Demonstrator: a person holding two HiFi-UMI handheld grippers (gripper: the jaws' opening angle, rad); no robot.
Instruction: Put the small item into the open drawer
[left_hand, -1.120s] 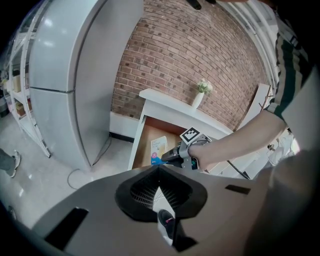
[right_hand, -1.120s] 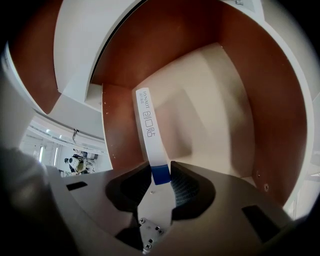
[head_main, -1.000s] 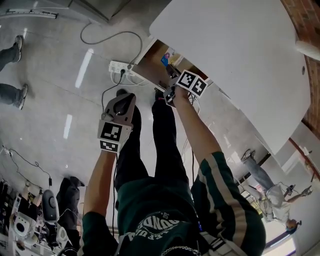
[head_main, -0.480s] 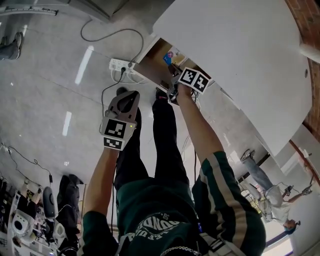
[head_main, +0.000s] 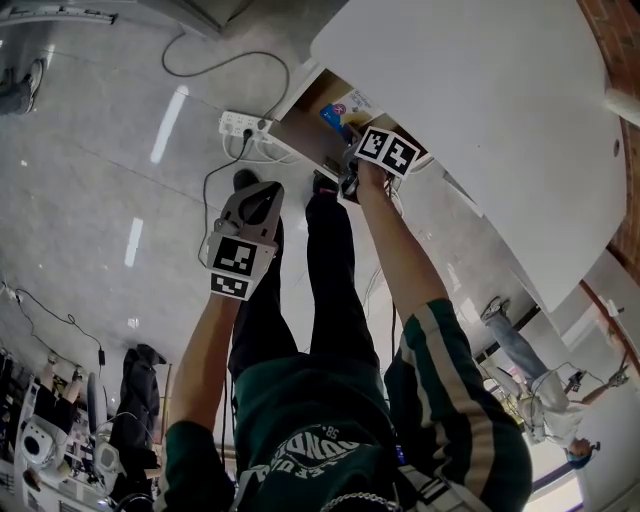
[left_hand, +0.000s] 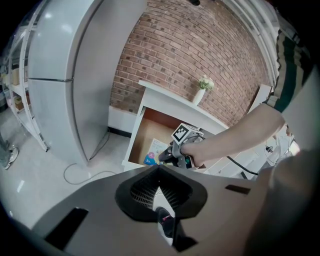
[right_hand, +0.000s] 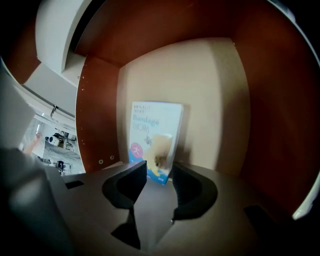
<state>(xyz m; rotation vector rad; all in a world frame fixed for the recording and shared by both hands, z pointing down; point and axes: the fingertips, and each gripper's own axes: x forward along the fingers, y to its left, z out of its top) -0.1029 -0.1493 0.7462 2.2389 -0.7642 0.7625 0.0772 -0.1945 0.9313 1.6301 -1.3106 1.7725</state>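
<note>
The small item is a flat blue-and-white bandage box (right_hand: 155, 142). It lies on the pale floor of the open wooden drawer (right_hand: 100, 100), up against the back. My right gripper (right_hand: 159, 172) reaches into the drawer (head_main: 310, 135). Its jaws are opening, and the box's near end sits just past the tips with the pads off it. In the head view the box (head_main: 335, 112) shows beyond the right gripper (head_main: 350, 140). My left gripper (head_main: 252, 195) hangs over the floor left of the drawer, shut and empty. The left gripper (left_hand: 159, 172) looks toward the drawer (left_hand: 142, 135).
A white tabletop (head_main: 480, 120) overhangs the drawer. On the grey floor lie a power strip (head_main: 240, 130) and cables. My legs and shoes stand below the grippers. A tall white cabinet (left_hand: 65, 75) stands left of the drawer, and a small vase (left_hand: 202, 90) sits on top before a brick wall.
The right gripper has edged further over the drawer, and more of the box shows beyond it. The left gripper has drifted slightly to the right.
</note>
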